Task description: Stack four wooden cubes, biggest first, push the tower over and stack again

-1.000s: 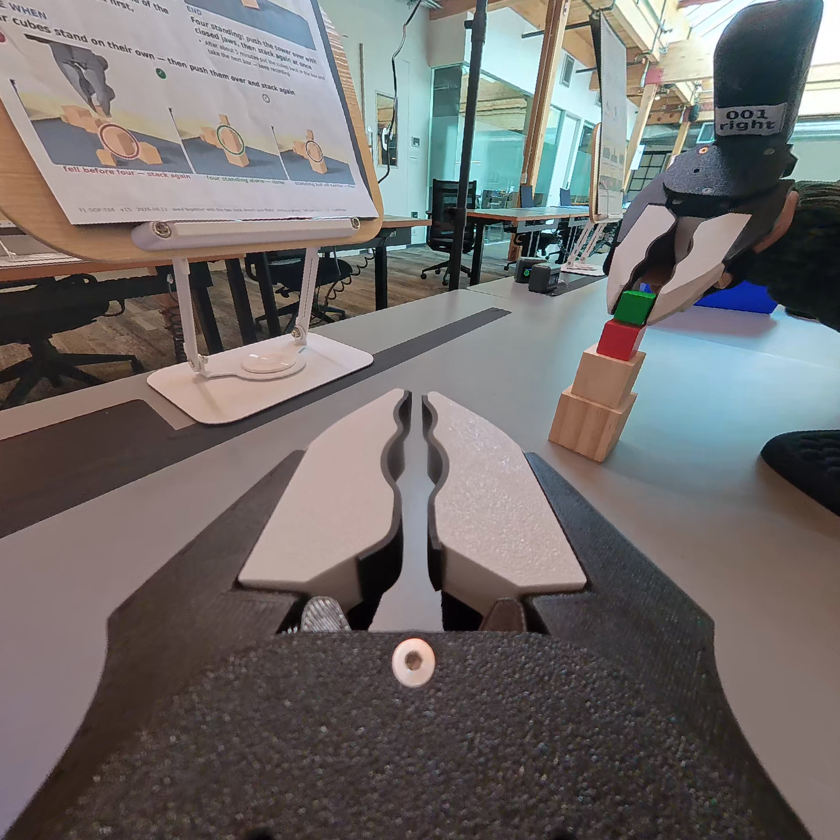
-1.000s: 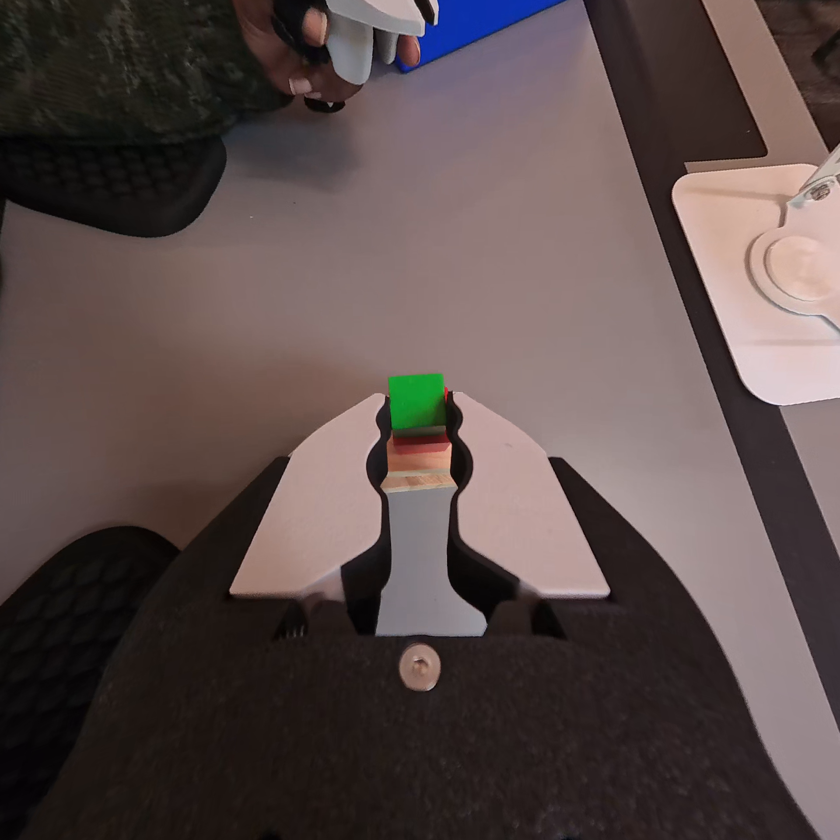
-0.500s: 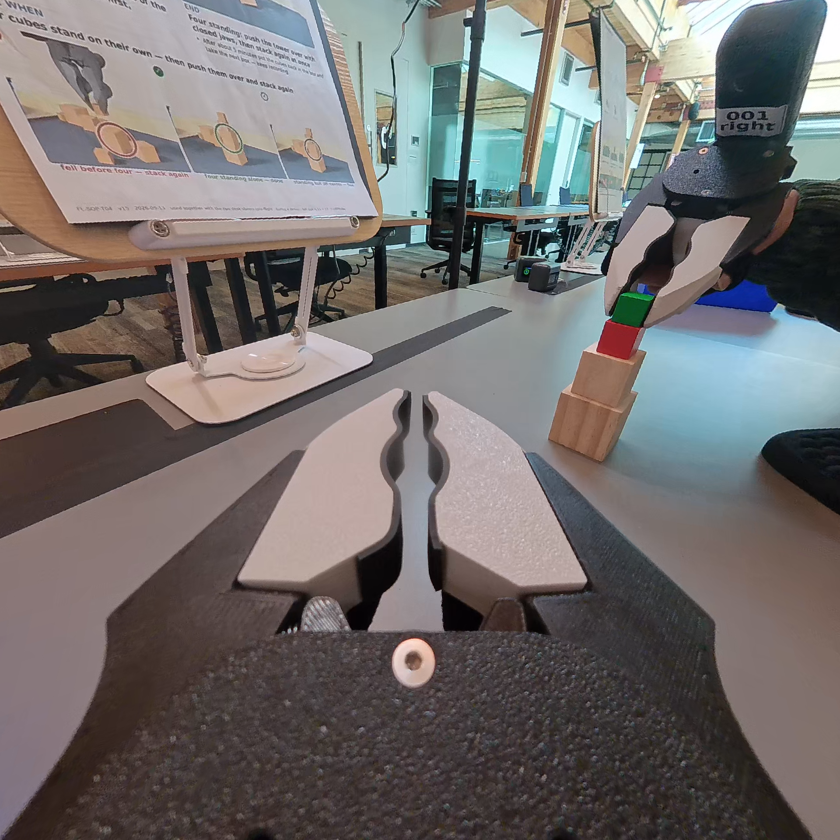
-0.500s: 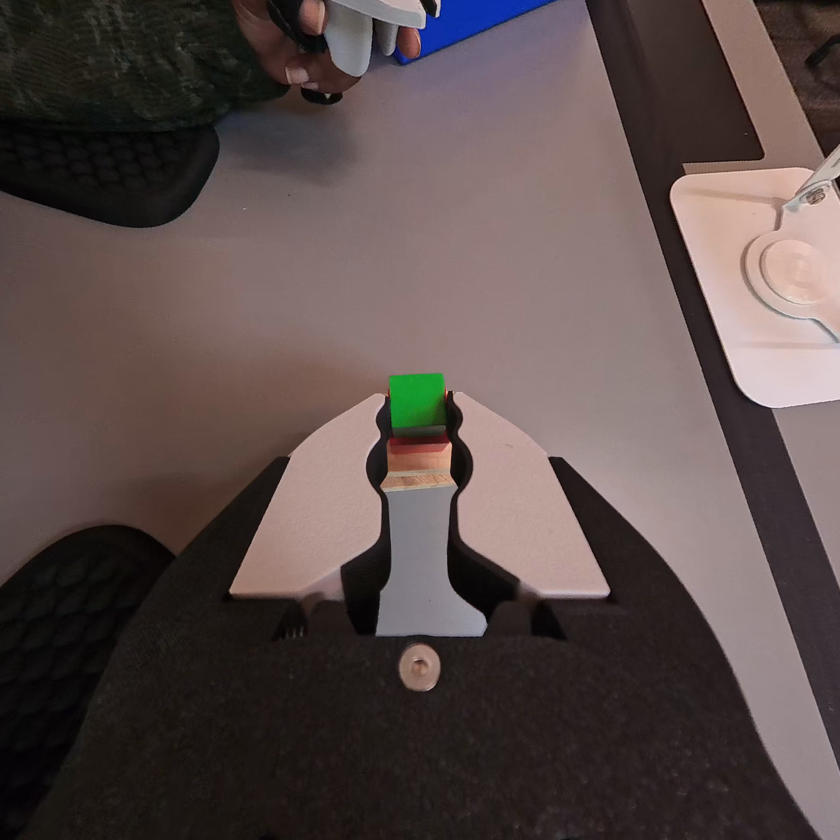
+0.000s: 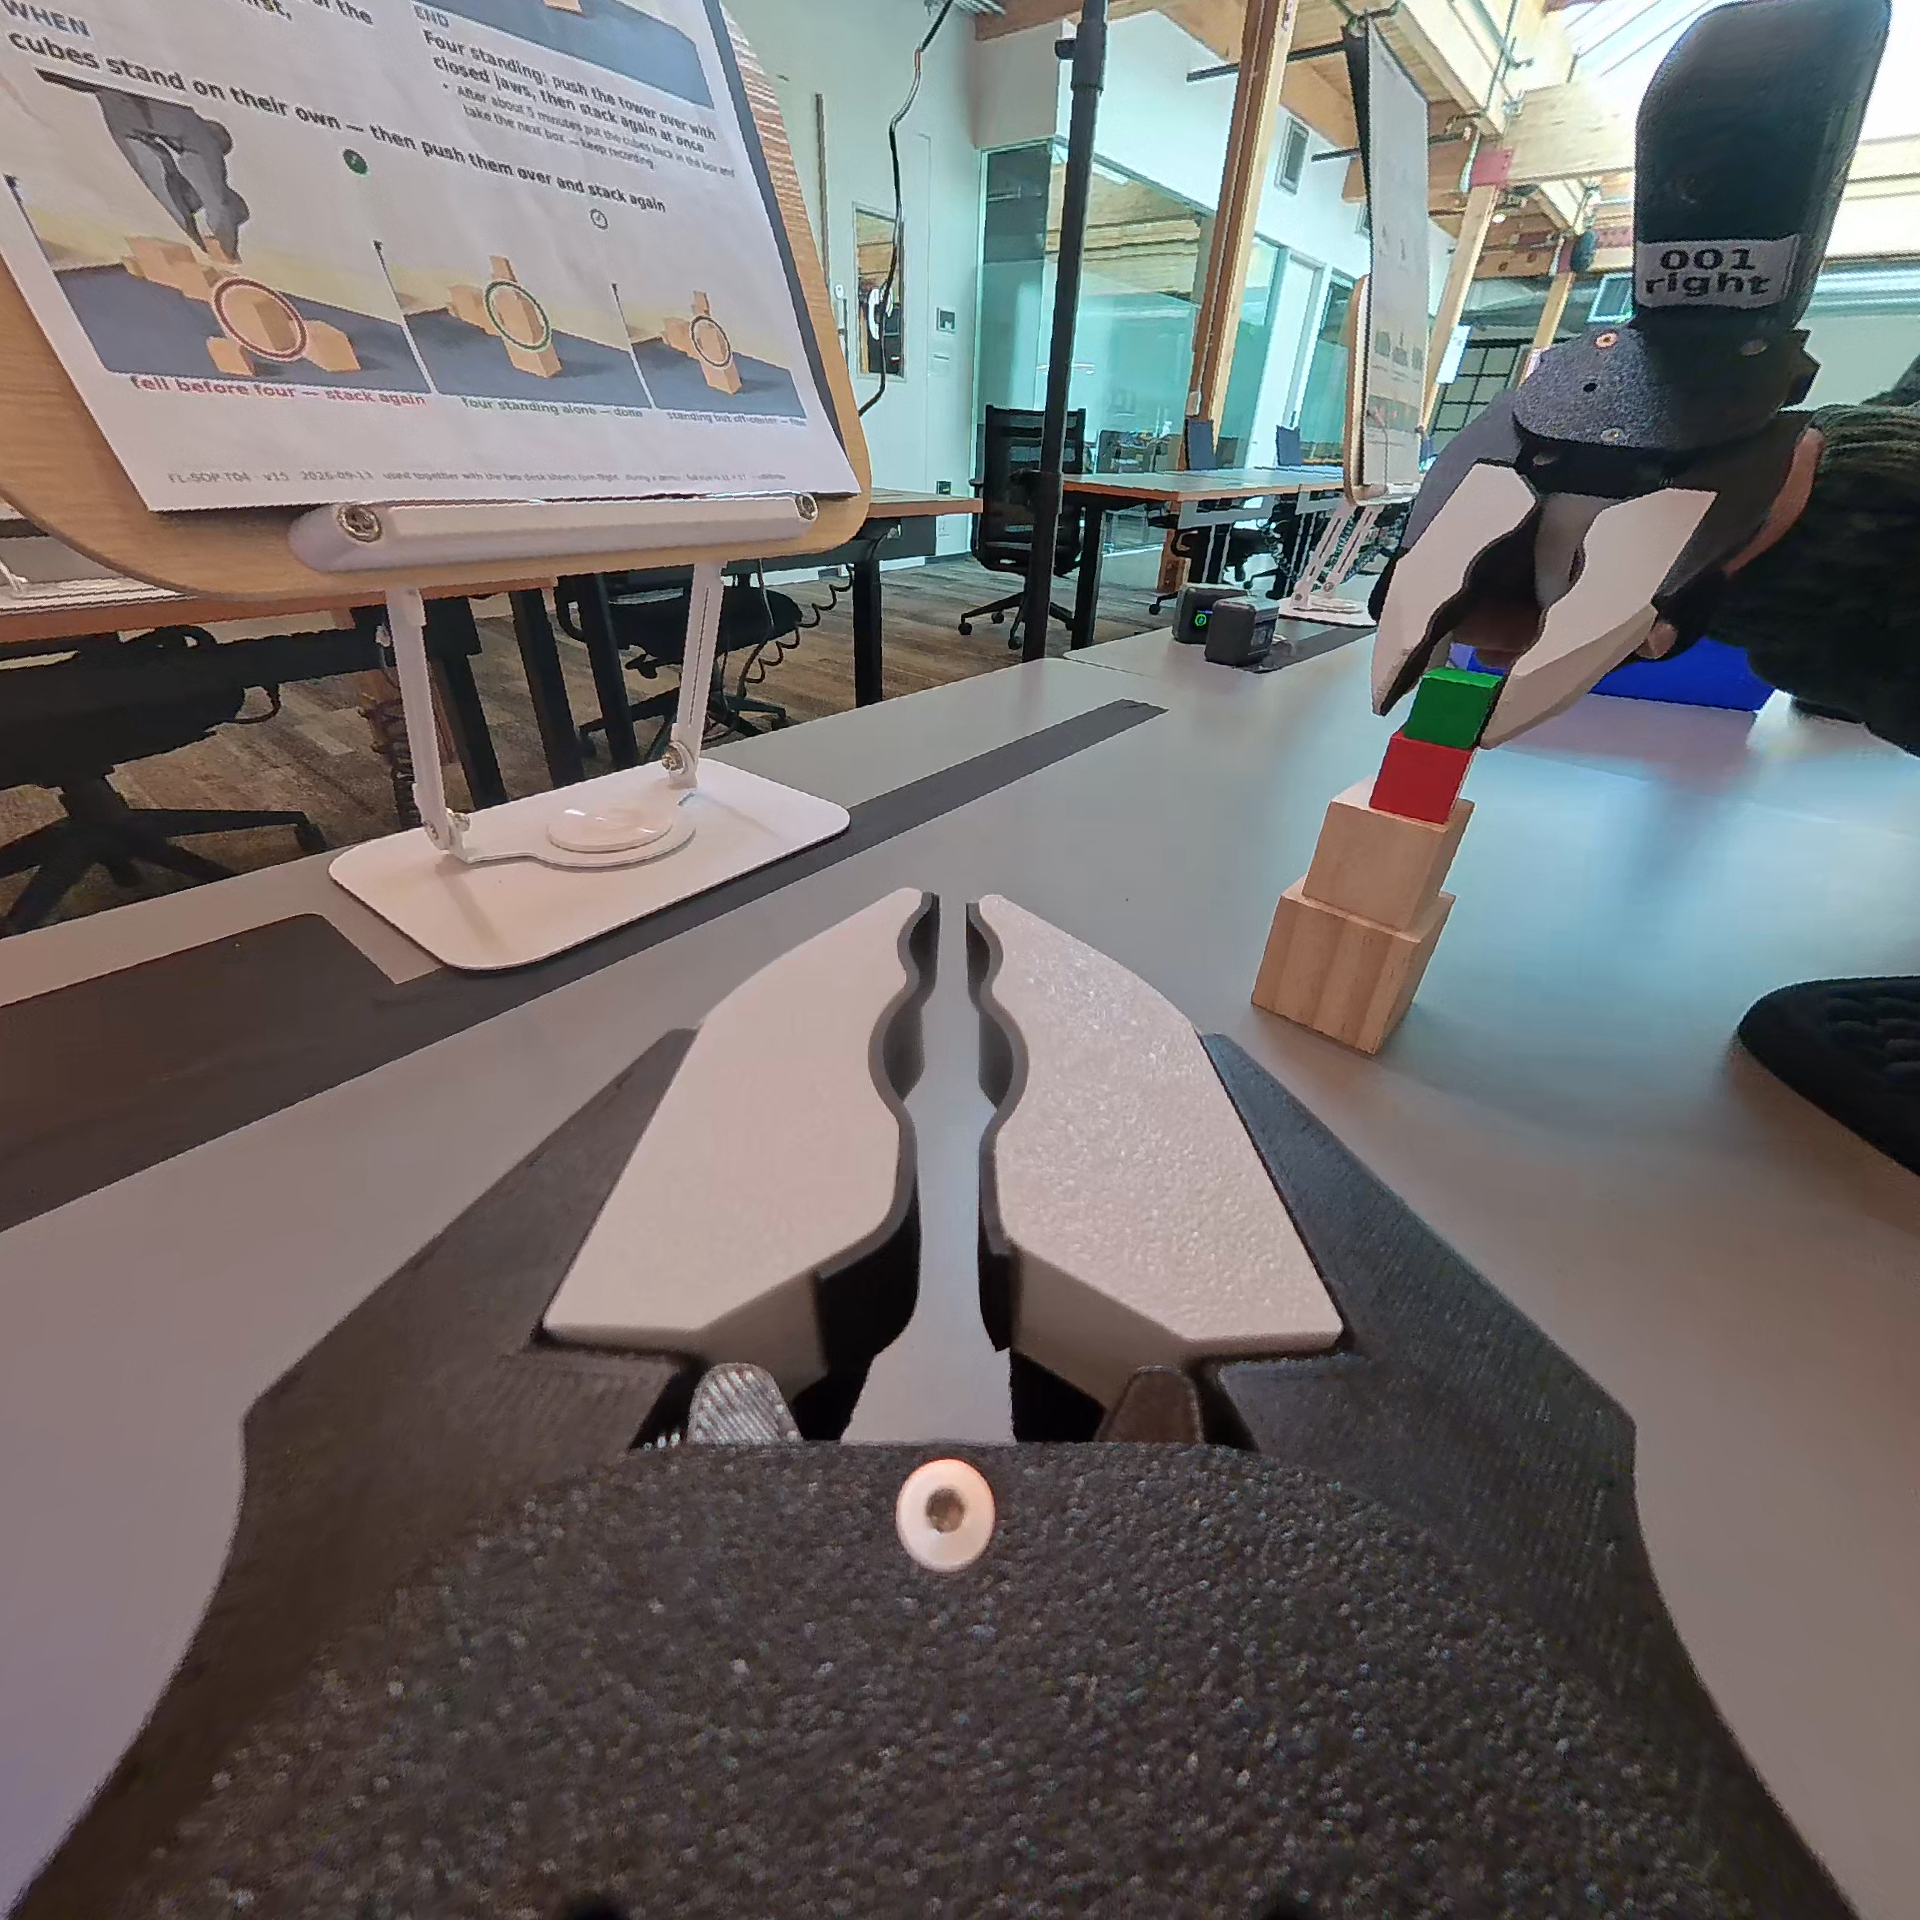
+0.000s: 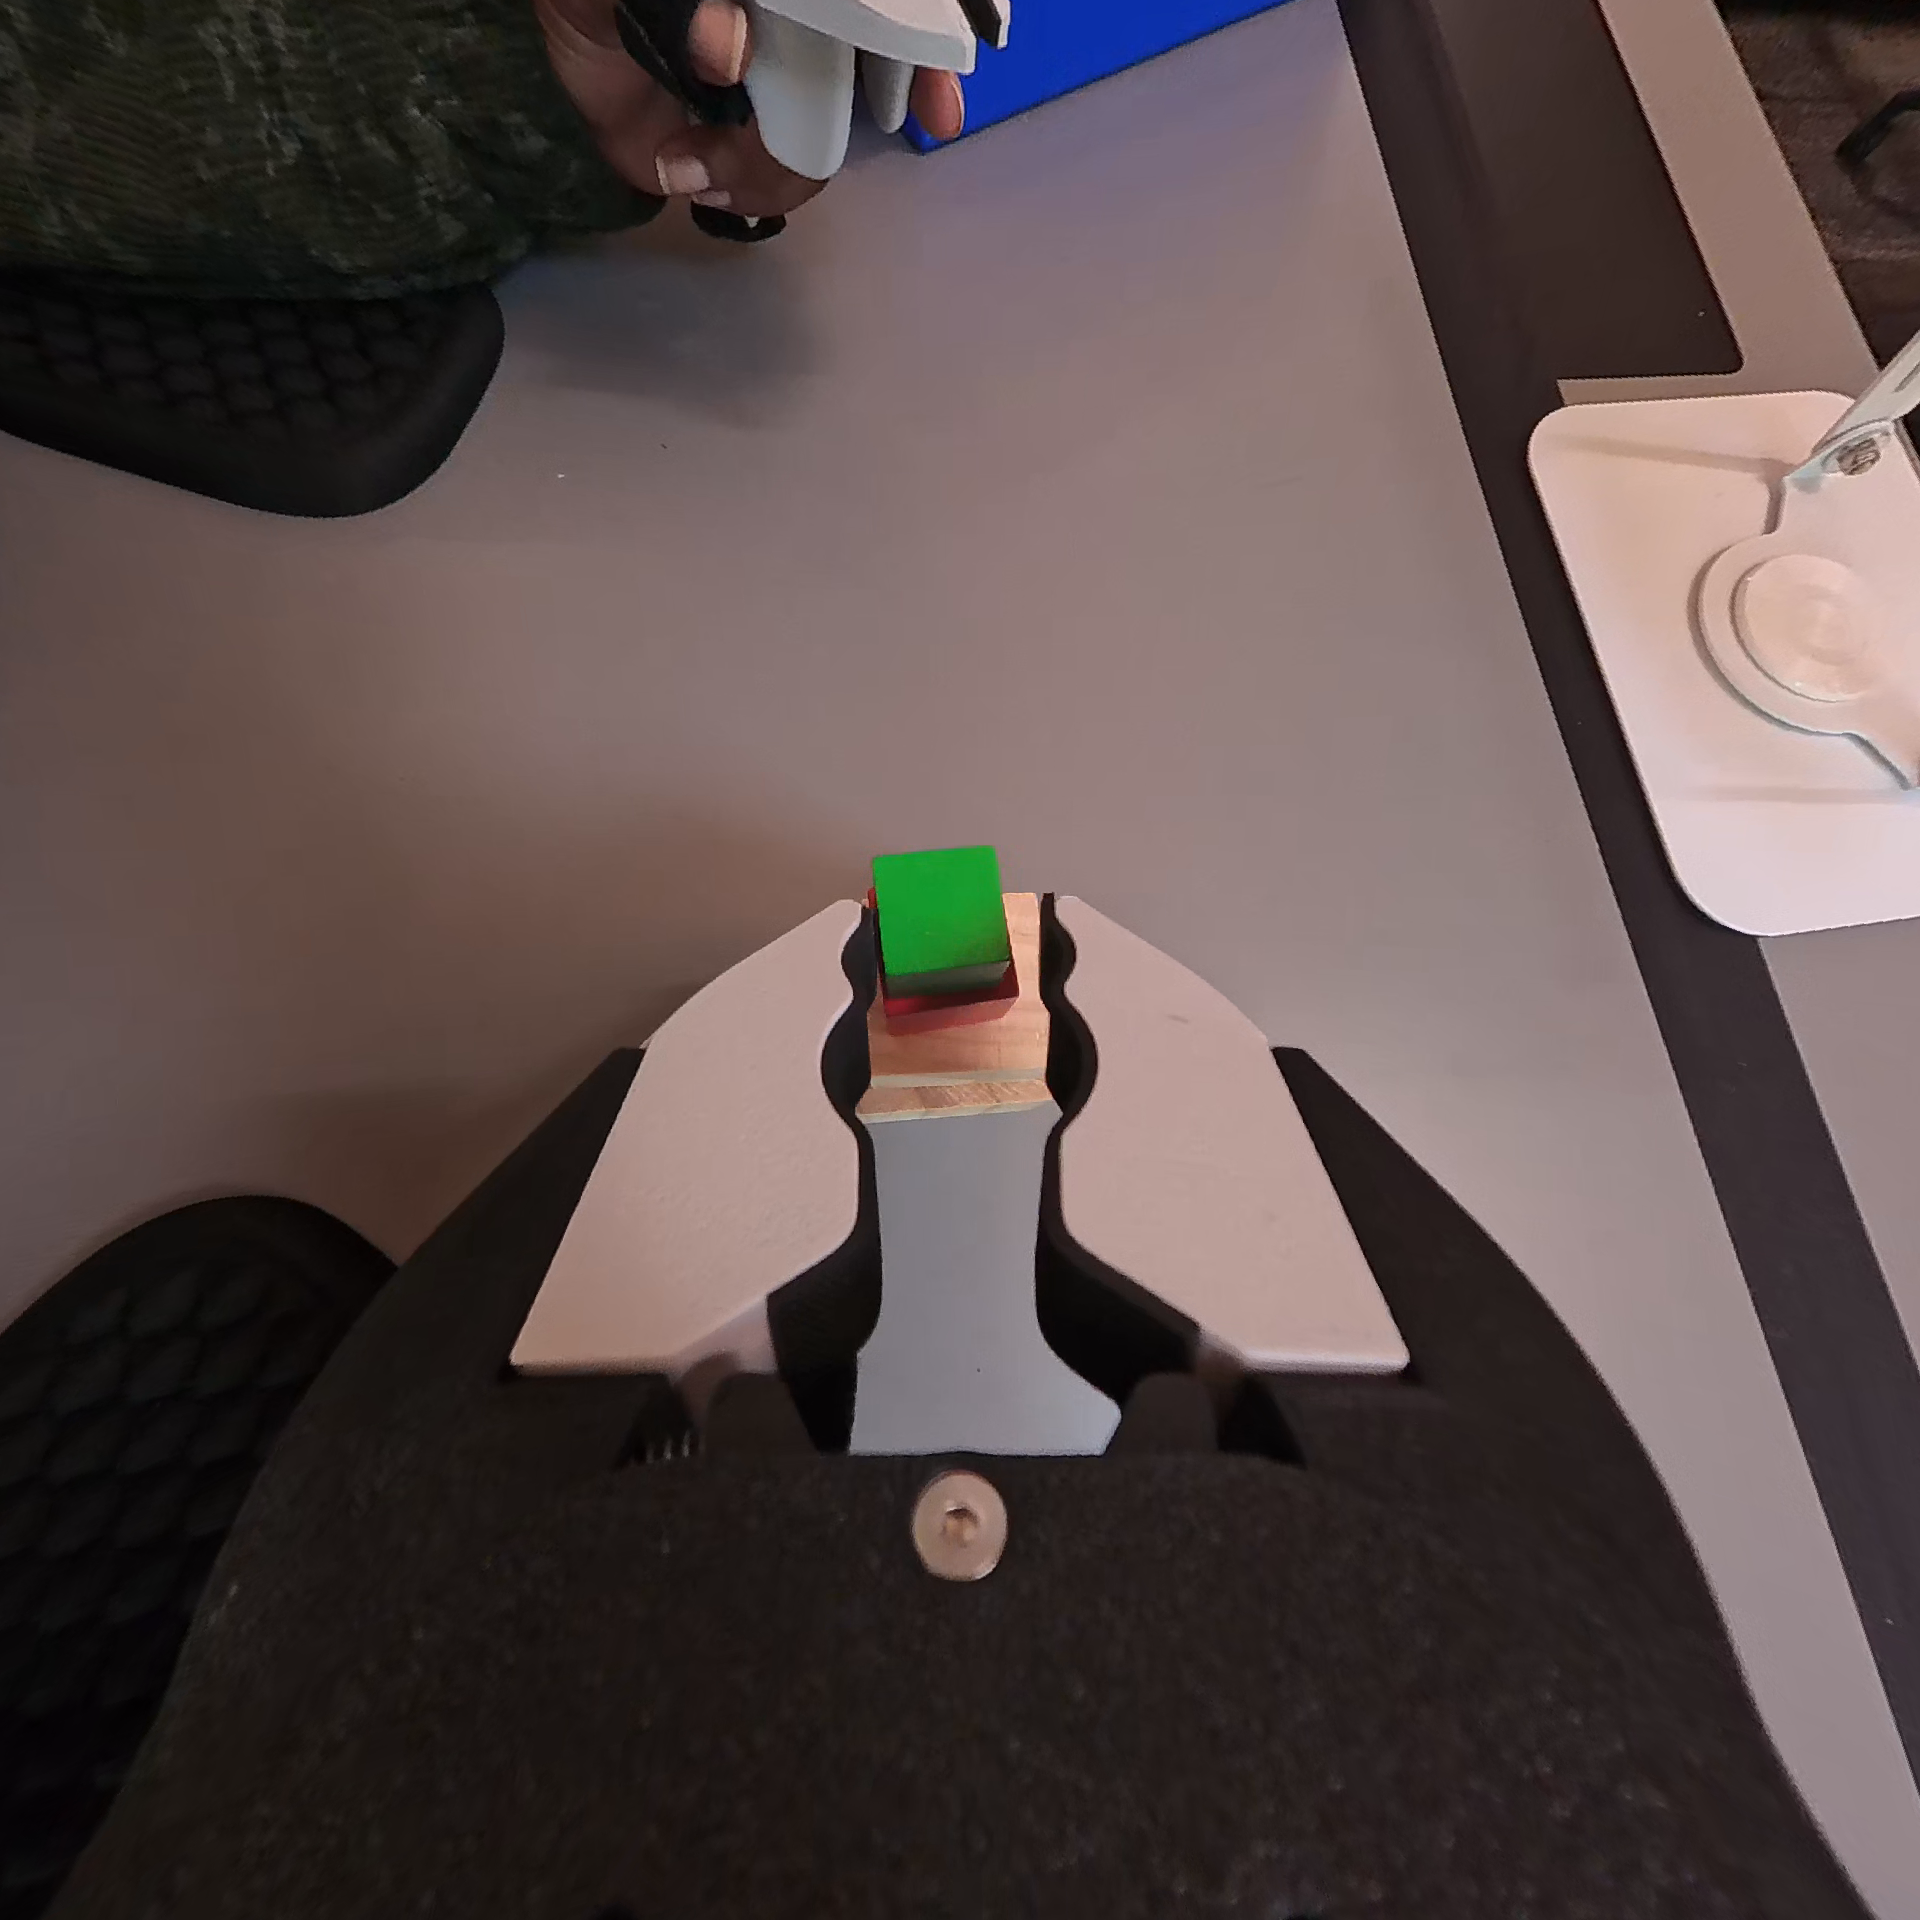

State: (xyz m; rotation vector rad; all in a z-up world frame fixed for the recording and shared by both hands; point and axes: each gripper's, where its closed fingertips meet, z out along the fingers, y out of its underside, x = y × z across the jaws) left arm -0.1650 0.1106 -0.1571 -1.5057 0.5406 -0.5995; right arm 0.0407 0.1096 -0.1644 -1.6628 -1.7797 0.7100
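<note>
Overhead, the right gripper hangs above a four-block tower, its white fingers spread wider than the green cube on top. From above, wood shows between that cube and the right-hand pad, and a thin gap shows on the other side; the side view has the fingertips flanking the cube, so it stands free, not gripped. Below it sit a red cube, then a wooden block, then a larger wooden block, each turned a little off the one beneath, so the tower leans in steps.

The left gripper lies low over the counter, left of the tower and well apart from it, its fingers nearly together with only a narrow slit between them and nothing in it.

Around the tower the grey counter is smooth, matte and bare on all sides. A dark strip runs across it left of the tower, and beyond that stands a white stand with a rounded flat base, carrying a wooden board with a printed sheet. Black padded mesh rests lie right of the tower, near the counter's edge. Behind the tower sits a blue box.
</note>
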